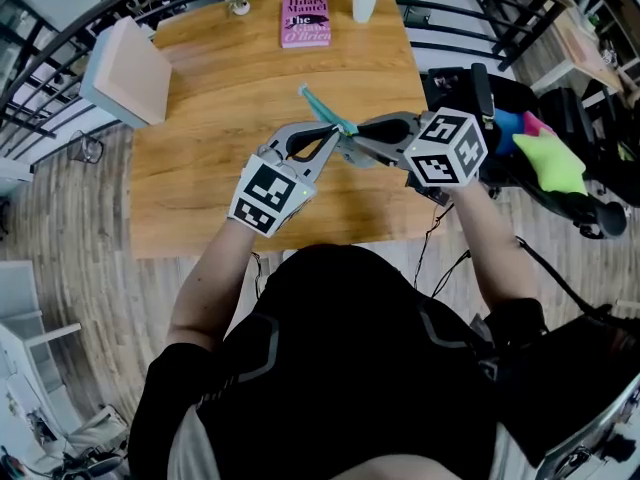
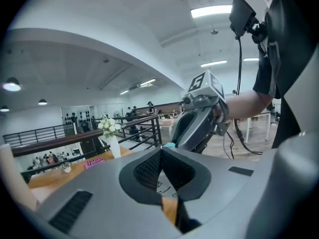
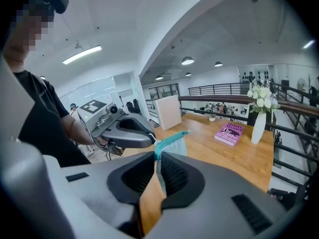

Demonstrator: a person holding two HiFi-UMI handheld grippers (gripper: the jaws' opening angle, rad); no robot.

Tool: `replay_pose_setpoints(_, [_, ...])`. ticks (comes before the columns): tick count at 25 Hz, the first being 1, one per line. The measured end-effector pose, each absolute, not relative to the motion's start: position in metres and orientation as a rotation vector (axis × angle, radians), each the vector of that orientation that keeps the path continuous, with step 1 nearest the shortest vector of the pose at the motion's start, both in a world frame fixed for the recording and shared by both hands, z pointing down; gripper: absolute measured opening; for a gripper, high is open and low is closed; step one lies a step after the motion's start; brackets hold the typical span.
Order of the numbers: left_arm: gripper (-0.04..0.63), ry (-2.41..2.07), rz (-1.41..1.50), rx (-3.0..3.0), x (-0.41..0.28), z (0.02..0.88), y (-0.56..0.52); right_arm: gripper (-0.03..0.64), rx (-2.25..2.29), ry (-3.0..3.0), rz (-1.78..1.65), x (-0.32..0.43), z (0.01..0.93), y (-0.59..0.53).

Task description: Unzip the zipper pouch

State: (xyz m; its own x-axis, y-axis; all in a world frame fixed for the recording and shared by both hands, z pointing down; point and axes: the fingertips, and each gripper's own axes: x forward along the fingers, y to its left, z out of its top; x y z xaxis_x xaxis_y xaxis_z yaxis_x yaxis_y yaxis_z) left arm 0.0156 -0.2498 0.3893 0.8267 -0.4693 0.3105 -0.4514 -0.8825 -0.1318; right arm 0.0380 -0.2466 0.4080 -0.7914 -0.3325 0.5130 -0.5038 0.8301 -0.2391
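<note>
The zipper pouch [image 1: 322,106] is clear with a teal zipper band and hangs in the air above the wooden table [image 1: 200,183]. My right gripper [image 1: 352,140] comes in from the right and is shut on the pouch's edge; in the right gripper view the pouch [image 3: 174,144] rises out from between its pads [image 3: 172,176]. My left gripper [image 1: 337,136] meets it from the left. Its jaws [image 2: 160,154] are pressed together, with the tip [image 3: 150,139] at the near end of the teal zipper, on the zipper pull. The pull itself is hidden.
At the table's far edge lie a pink book [image 1: 305,21] and a white vase [image 1: 365,0] with flowers. A pale box [image 1: 130,73] stands at the far left corner. A dark railing runs behind. Green and blue soft items [image 1: 548,160] sit at the right.
</note>
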Motion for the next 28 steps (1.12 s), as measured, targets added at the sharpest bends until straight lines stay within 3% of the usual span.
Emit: replay_pose_setpoints(28, [0.029, 0.994, -0.572, -2.941, -0.039, 0.403, -0.276, 0.051, 0.512, -2.554, 0.495, 0.034, 0.414, -0.242])
